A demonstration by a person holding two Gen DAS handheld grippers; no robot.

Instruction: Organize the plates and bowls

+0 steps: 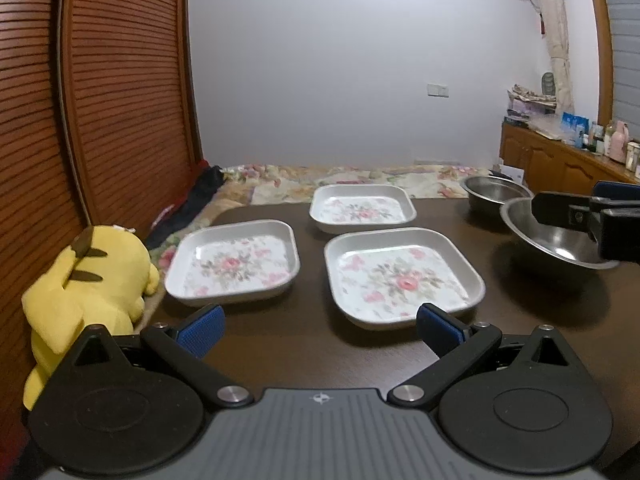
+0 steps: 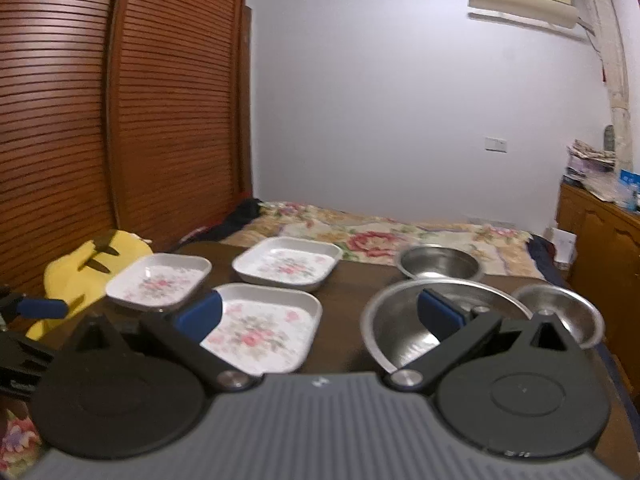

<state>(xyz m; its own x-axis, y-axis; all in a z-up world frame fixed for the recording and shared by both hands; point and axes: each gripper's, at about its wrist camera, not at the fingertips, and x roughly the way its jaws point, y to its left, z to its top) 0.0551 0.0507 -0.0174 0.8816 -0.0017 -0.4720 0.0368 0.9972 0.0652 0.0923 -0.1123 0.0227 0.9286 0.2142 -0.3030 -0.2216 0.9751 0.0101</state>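
Three square floral plates (image 1: 232, 262) and three steel bowls share the dark table (image 1: 288, 344) before you, though only your right wrist camera counts all six. From it, the plates form a cluster on the table's left half: one toward the left edge (image 2: 159, 280), one toward the far edge (image 2: 287, 264), one nearest you (image 2: 260, 328). The bowls sit on the right half: one at the far edge (image 2: 440, 266), a larger one (image 2: 400, 332) directly under your right gripper (image 2: 320, 312), a third (image 2: 560, 308) toward the right edge. Your left wrist camera shows just two bowls, the far one (image 1: 494, 192) and the large one (image 1: 560, 240), and it catches your right gripper (image 1: 588, 220) from the side, hovering over that large bowl's rim.

Your left gripper (image 1: 320, 322) hangs with its blue pads spread wide and nothing between them, above the near edge in front of the closest plate (image 1: 404, 276). Your right gripper's jaws are likewise spread apart, clasping nothing. One yellow plush toy (image 1: 88, 280) lies off the table's left edge against the slatted wooden doors (image 1: 120, 100).
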